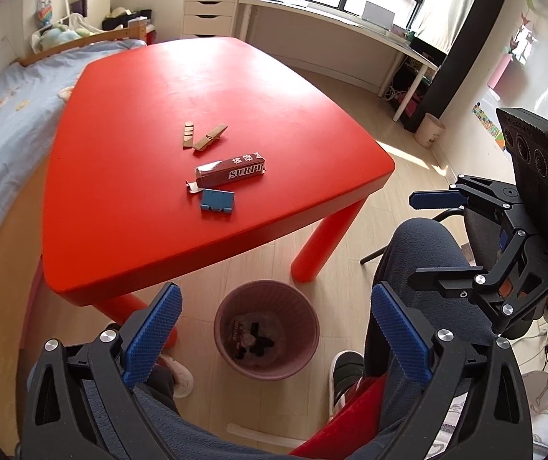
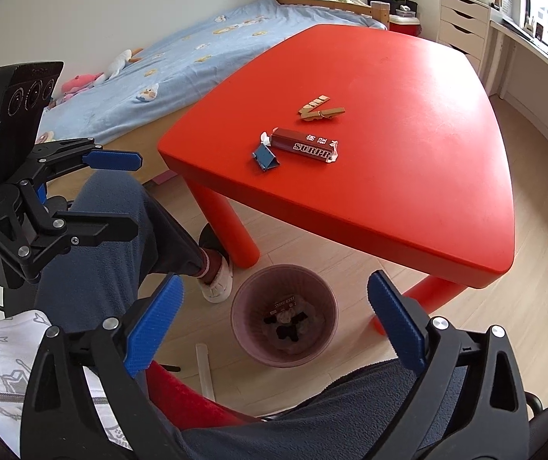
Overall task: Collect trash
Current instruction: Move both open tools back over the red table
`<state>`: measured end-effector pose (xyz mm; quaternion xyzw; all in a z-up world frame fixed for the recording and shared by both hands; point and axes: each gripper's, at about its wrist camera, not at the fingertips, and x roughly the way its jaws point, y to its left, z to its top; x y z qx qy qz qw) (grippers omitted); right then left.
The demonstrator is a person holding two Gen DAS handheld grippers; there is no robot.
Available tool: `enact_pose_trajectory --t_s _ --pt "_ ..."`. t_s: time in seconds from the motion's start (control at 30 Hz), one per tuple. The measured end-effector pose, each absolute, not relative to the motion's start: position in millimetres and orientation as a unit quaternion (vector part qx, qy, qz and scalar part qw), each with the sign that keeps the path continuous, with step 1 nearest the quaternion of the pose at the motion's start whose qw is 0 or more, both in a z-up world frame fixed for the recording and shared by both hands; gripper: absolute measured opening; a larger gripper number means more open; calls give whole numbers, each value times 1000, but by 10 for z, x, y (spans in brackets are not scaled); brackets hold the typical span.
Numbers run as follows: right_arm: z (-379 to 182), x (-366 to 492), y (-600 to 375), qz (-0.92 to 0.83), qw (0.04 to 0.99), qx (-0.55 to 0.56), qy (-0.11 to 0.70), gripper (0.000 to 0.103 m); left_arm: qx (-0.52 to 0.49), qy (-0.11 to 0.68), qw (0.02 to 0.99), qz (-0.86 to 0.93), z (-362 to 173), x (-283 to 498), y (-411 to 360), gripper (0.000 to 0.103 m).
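A dark red "SURPRISE" wrapper box (image 1: 231, 172) lies on the red table (image 1: 151, 237), with a blue folded clip piece (image 1: 217, 201) in front of it and wooden clothespin pieces (image 1: 201, 136) behind. The same box (image 2: 303, 145), blue piece (image 2: 266, 157) and wooden pieces (image 2: 320, 109) show in the right wrist view. A pink waste bin (image 1: 267, 331) holding some trash stands on the floor below the table edge; it also shows in the right wrist view (image 2: 284, 315). My left gripper (image 1: 274, 329) is open and empty above the bin. My right gripper (image 2: 274, 326) is open and empty there too.
The person's knees in grey trousers (image 1: 423, 253) sit beside the bin. A bed with a blue cover (image 2: 181, 61) runs along the table's far side. A white drawer unit (image 1: 208, 9) and a long desk (image 1: 335, 23) stand under the window. A small cream bin (image 1: 430, 130) stands on the floor by the desk.
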<state>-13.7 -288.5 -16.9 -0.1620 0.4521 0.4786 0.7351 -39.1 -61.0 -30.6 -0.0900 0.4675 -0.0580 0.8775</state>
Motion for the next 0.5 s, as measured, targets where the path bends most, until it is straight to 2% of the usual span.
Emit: enact_pose_trajectory --t_s 0.5 --pt "-220 -119 -2862 480 728 -162 462 97 -98 467 877 -50 -300 -376 -552 95"
